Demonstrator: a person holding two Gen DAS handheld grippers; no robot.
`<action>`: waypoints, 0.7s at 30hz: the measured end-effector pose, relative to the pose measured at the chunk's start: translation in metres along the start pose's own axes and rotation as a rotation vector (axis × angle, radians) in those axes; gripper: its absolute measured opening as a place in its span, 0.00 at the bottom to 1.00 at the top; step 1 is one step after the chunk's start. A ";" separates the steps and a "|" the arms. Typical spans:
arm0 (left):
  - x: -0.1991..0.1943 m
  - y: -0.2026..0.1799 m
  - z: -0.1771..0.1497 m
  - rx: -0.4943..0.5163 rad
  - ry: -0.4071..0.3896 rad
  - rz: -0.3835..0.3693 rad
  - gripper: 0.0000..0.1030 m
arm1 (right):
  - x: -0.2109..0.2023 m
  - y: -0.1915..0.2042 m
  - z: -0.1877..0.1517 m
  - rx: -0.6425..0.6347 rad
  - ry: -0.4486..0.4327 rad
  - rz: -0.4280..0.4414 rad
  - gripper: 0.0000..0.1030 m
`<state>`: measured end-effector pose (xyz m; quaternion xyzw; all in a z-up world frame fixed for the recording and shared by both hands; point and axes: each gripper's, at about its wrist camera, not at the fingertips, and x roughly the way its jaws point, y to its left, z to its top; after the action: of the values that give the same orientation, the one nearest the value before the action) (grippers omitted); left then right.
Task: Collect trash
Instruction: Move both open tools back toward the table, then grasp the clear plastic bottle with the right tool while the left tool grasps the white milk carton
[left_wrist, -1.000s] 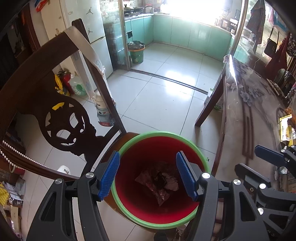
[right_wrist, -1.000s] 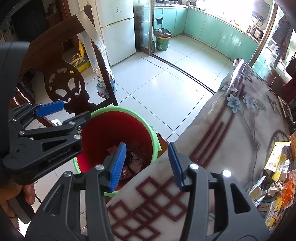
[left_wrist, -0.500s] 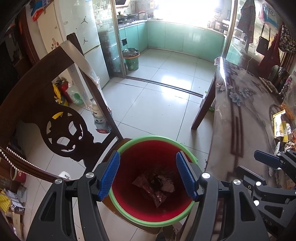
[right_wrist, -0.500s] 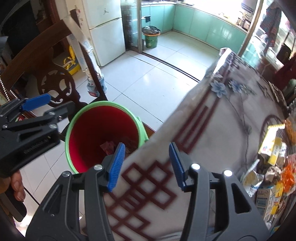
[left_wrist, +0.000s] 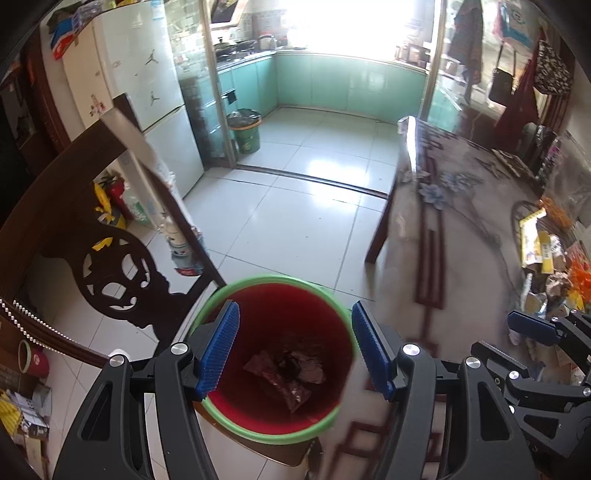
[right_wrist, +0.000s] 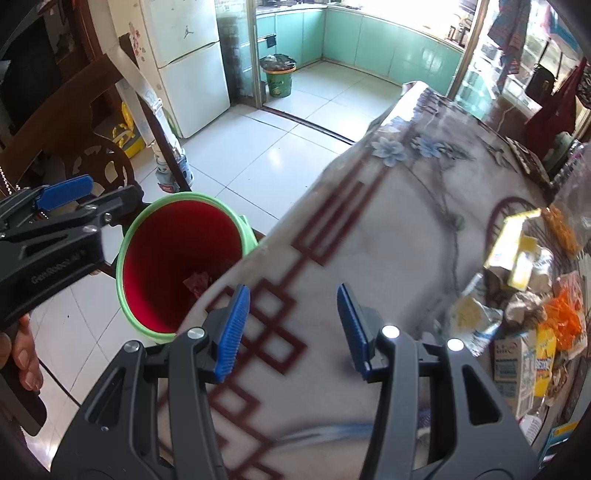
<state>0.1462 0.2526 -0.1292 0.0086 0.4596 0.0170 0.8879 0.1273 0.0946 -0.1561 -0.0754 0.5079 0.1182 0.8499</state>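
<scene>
Beside one table (right_wrist: 369, 229), one red bucket (left_wrist: 273, 428), two empty hand-held grippers.

At lower centre, the left gripper (left_wrist: 295, 349) hangs open-jawed over a green-rimmed red plastic bucket (left_wrist: 334, 419) holding crumpled wrappers (left_wrist: 286, 373).

Your left tongs (left_wrist: 295, 349) hang over the bucket (left_wrist: 207, 306), which sits on a chair (left_wrist: 66, 206) just left of the desk (right_wrist: 388, 229). Scraps (left_wrist: 291, 373) lie in the bucket's bottom. Your right tongs (right_wrist: 290, 326) are above the desk, and the litter pile (right_wrist: 528, 295) lies on it to their right.
</scene>
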 end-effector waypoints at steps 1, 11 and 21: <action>-0.001 -0.008 -0.001 0.008 0.001 -0.008 0.59 | -0.004 -0.004 -0.003 0.004 -0.004 -0.003 0.47; -0.020 -0.106 -0.006 0.127 -0.018 -0.077 0.59 | -0.044 -0.074 -0.045 0.081 -0.042 -0.059 0.49; -0.040 -0.208 -0.027 0.213 -0.018 -0.129 0.59 | -0.078 -0.153 -0.093 0.153 -0.061 -0.100 0.49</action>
<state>0.1053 0.0437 -0.1184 0.0733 0.4502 -0.0894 0.8854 0.0557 -0.0856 -0.1302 -0.0320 0.4850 0.0386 0.8731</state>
